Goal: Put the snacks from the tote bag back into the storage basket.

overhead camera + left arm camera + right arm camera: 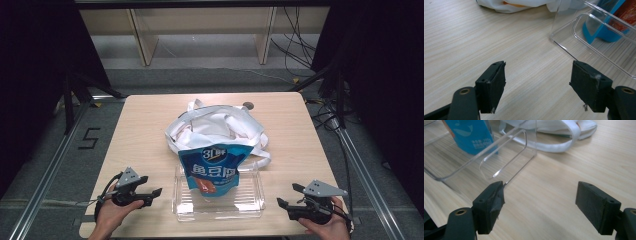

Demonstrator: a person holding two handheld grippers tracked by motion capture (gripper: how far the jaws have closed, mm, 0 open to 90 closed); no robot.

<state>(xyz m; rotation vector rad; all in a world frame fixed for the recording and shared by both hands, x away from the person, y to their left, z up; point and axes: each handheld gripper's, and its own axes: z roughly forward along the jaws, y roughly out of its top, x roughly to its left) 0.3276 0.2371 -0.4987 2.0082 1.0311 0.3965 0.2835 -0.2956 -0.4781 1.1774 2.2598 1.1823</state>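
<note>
A blue snack pouch (214,167) with white lettering stands in a clear plastic bin (250,202) at the table's near middle. Behind it lies a crumpled white cloth tote bag (215,125) with long straps. My left gripper (152,192) rests on the table left of the bin, open, nothing between its jaws. My right gripper (289,196) sits right of the bin, also open and empty. The left gripper view shows the bin's handle cut-out (599,32) and the pouch (607,22) beyond my left gripper (537,82). In the right gripper view my right gripper (546,205) faces the bin's corner (506,157), the pouch (471,135) and a tote strap (564,143).
The light wooden table (145,130) has bare surface left and right of the tote. A small dark round disc (248,105) lies near the far edge. Metal rails and cables run along the floor on both sides, with wooden shelving behind.
</note>
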